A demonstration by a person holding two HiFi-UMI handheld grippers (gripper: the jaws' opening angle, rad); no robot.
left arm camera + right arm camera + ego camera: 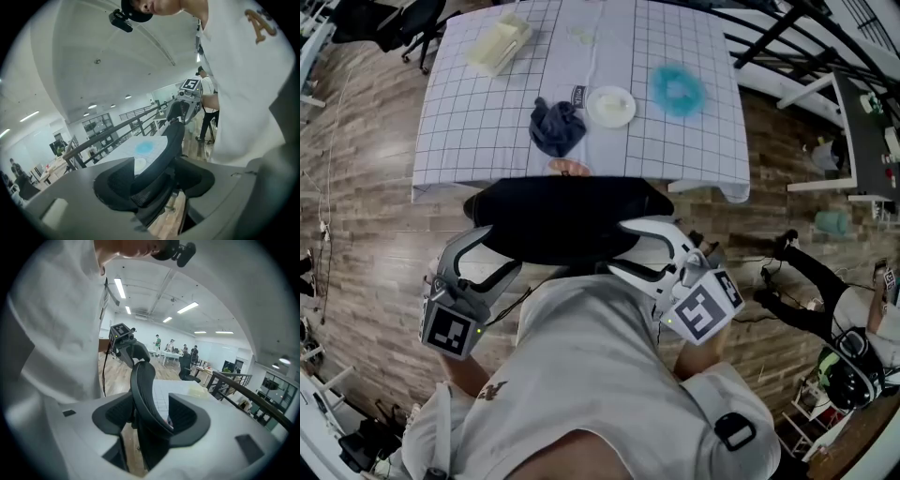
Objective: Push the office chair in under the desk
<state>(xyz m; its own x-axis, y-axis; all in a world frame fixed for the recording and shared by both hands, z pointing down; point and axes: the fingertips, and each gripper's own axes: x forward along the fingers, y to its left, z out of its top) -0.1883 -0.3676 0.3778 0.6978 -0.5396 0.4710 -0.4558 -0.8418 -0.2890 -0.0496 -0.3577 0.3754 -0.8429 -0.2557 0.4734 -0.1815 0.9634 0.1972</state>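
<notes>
The black office chair's mesh backrest (567, 220) stands just in front of the desk (487, 141), which is covered by a white gridded cloth. My left gripper (492, 246) clamps the backrest's left end and my right gripper (642, 246) its right end. In the left gripper view the curved backrest edge (164, 150) runs between the jaws of the left gripper (157, 180), with both pads against it. The right gripper view shows the same: the backrest (143, 385) is pinched in the right gripper (150, 420). The seat is hidden below the backrest.
On the desk lie a dark blue cloth (557, 127), a white dish (610, 106), a turquoise fluffy thing (677, 89) and a cream container (499, 44). A railing (787, 37) runs at the back right. Another person (853, 347) stands at the right. The floor is wooden.
</notes>
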